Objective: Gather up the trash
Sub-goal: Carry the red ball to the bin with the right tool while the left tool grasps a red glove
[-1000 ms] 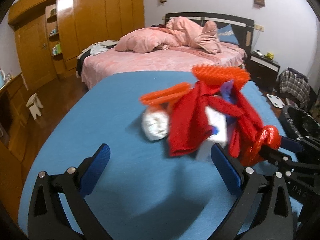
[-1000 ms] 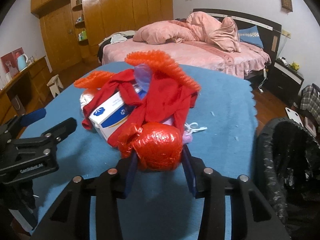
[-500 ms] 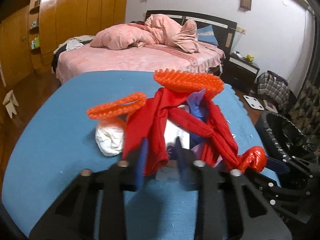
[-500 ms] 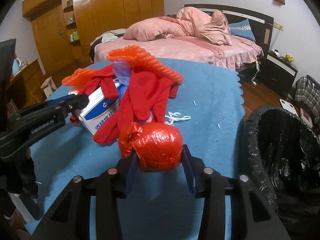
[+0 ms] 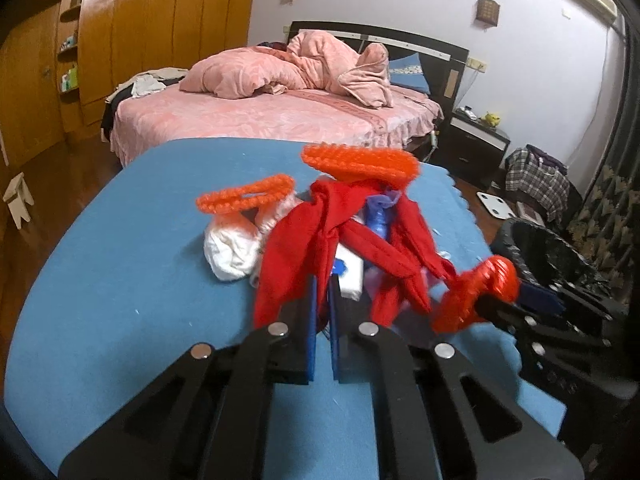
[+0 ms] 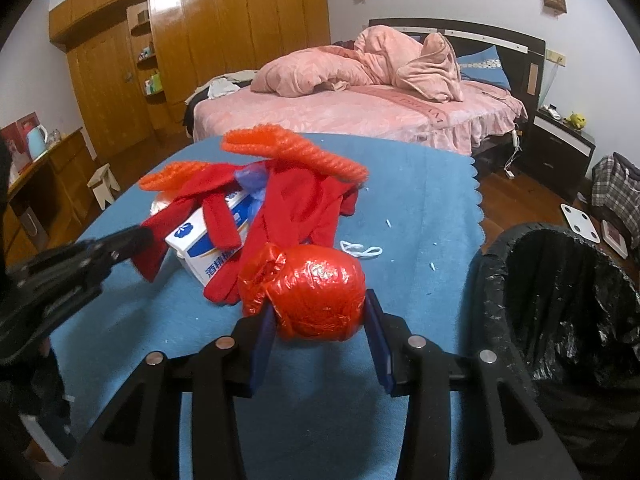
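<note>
Blue cloth over the tabletop point(image 6: 420, 208), soft and matte, scalloped along the far edge; a loose heap of trash sits mid-surface.

Left gripper point(image 5: 323, 312): black frame, blue pads; its jaws have just been closing and now stand pressed nearly together, pinching a hanging fold of the red cloth point(image 5: 296, 256); the fabric is limp, smooth, draped in long strips over the heap; how much of it sits between the pads is hard to judge, the frame being blurred there.

Right gripper point(image 6: 320, 320): fingers point(image 6: 262, 344) part-spread, clamped on either side of a red plastic ball point(image 6: 316, 292), a crinkled, glossy, knotted bag bundle, roundish, held clear above the cloth.

In the heap: a white carton point(image 6: 208, 240) with blue print, boxy, lying tilted under the red cloth; two orange foam nets point(image 5: 360, 160), ribbed and bumpy, one flat on top, one looped at the left; a white crumpled wad point(image 5: 232, 248), papery, against the heap's left side; a thin white loop point(image 6: 360, 249) lies on the cloth just right of the heap.

Black bin point(image 6: 560, 304) stands at the tabletop's right edge, lined with wrinkled shiny film, mouth open.
</note>
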`<state>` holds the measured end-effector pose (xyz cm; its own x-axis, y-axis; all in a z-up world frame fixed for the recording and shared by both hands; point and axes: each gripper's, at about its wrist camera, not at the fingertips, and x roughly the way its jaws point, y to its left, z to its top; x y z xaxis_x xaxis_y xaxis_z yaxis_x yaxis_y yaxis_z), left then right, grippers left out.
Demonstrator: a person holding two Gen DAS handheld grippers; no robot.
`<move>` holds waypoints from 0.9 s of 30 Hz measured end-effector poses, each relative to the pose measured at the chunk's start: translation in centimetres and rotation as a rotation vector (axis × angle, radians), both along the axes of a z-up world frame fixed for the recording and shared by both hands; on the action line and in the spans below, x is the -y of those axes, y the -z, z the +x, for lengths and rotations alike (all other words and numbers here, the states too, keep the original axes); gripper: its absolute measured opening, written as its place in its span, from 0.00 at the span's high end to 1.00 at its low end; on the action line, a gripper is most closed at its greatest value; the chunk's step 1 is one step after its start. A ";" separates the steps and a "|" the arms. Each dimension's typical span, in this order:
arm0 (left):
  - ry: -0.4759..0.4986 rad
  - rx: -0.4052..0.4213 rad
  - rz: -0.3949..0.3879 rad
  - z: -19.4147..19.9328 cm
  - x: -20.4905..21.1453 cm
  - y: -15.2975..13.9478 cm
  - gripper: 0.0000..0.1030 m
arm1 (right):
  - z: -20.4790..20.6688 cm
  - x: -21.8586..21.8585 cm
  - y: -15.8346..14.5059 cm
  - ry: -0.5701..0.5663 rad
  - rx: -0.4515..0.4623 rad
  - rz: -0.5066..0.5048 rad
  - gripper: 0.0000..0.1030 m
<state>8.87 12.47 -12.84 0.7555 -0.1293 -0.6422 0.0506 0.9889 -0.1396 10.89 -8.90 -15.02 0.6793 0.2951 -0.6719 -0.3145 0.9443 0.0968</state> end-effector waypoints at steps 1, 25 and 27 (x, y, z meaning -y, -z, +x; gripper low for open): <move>0.011 -0.002 0.000 -0.3 0.3 0.0 0.95 | -0.1 0.1 0.0 0.004 0.000 0.002 0.59; -0.014 0.031 0.044 3.8 1.0 -0.5 0.96 | 0.9 1.2 -1.3 0.042 0.022 0.031 0.59; -0.017 0.056 0.032 3.1 0.9 -1.5 0.96 | 0.8 1.3 -1.9 0.039 0.033 0.045 0.59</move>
